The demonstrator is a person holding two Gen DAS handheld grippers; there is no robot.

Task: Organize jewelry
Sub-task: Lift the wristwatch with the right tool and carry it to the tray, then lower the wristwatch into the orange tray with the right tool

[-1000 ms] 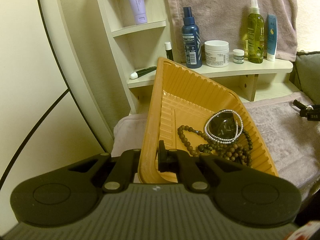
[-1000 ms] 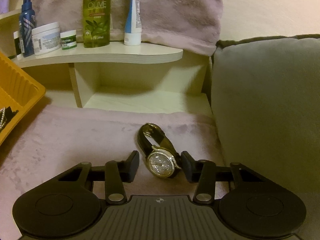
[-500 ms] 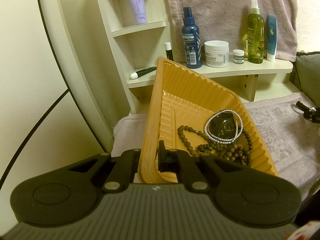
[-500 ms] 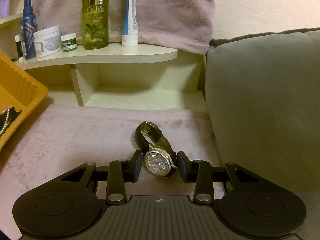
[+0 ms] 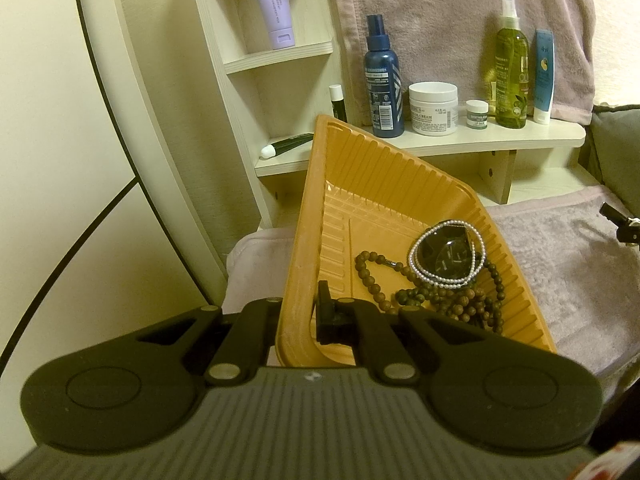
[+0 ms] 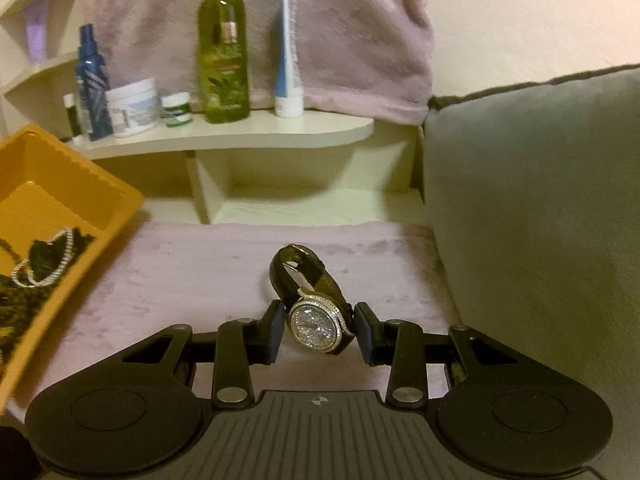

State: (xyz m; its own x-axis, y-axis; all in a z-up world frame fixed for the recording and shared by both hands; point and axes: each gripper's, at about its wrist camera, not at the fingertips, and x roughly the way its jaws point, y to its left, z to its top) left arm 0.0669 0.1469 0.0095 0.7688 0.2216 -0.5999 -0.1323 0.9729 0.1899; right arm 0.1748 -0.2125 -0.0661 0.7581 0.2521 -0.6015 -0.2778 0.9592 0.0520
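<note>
My left gripper (image 5: pixel 300 312) is shut on the near wall of the orange ribbed tray (image 5: pixel 392 184) and holds it tilted. In the tray lie brown bead strands (image 5: pixel 448 304), a pearl bracelet (image 5: pixel 448 280) and a black watch (image 5: pixel 452 256). In the right wrist view my right gripper (image 6: pixel 320 332) is shut on a crystal-faced watch (image 6: pixel 316 324) with a dark strap, held just above the pink towel (image 6: pixel 192 276). The tray (image 6: pixel 60 176) shows at the left there, with the pearl bracelet (image 6: pixel 44 264) inside. The right gripper's tip (image 5: pixel 624 224) peeks in at the left view's right edge.
A cream shelf (image 6: pixel 240 136) behind carries a blue spray bottle (image 5: pixel 382 84), a white cream jar (image 5: pixel 434 108), a small jar, a green oil bottle (image 6: pixel 224 60) and a blue tube. A grey cushion (image 6: pixel 540 184) fills the right side. A curved white panel (image 5: pixel 80 160) stands left of the tray.
My right gripper has risen and drifted left with the watch between its fingers, so more of the tray shows in its view. The left gripper and tray have stayed still.
</note>
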